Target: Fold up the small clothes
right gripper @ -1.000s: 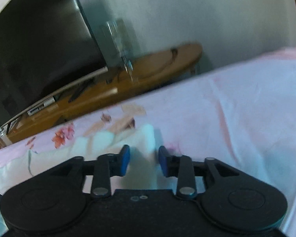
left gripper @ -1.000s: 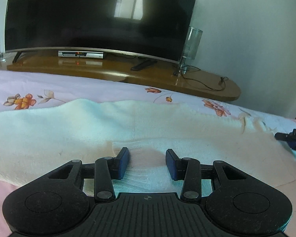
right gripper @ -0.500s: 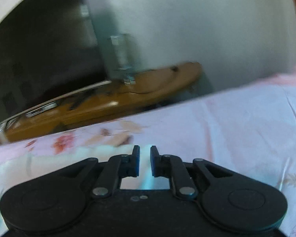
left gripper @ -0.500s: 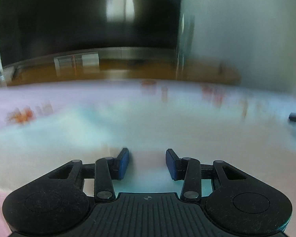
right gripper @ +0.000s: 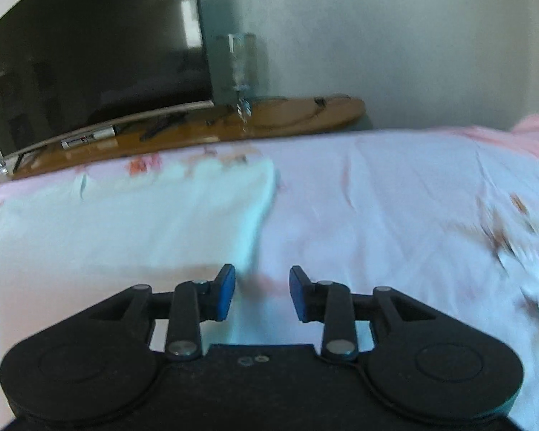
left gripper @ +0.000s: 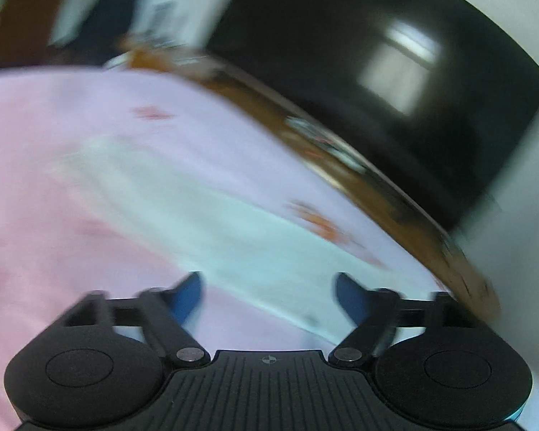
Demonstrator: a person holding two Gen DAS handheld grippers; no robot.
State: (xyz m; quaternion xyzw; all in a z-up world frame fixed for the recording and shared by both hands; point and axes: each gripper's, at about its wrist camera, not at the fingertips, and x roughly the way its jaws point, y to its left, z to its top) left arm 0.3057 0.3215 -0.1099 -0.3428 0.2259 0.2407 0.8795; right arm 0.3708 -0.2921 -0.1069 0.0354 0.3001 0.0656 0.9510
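The left hand-held gripper (left gripper: 267, 292) hangs above the bed with its blue fingers spread wide apart and nothing between them; its view is tilted and heavily blurred. Ahead of it, the cream-white garment (left gripper: 197, 212) lies flat on the pink floral bedsheet (left gripper: 36, 251). The right hand-held gripper (right gripper: 262, 292) also stands apart and empty, poised just over the garment's (right gripper: 125, 222) right edge, where the cloth meets the bare bedsheet (right gripper: 395, 197). Beyond the bed, a dark television (right gripper: 97, 54) and a clear glass vase (right gripper: 240, 64) stand on a long wooden TV stand (right gripper: 287, 115) against the white wall.
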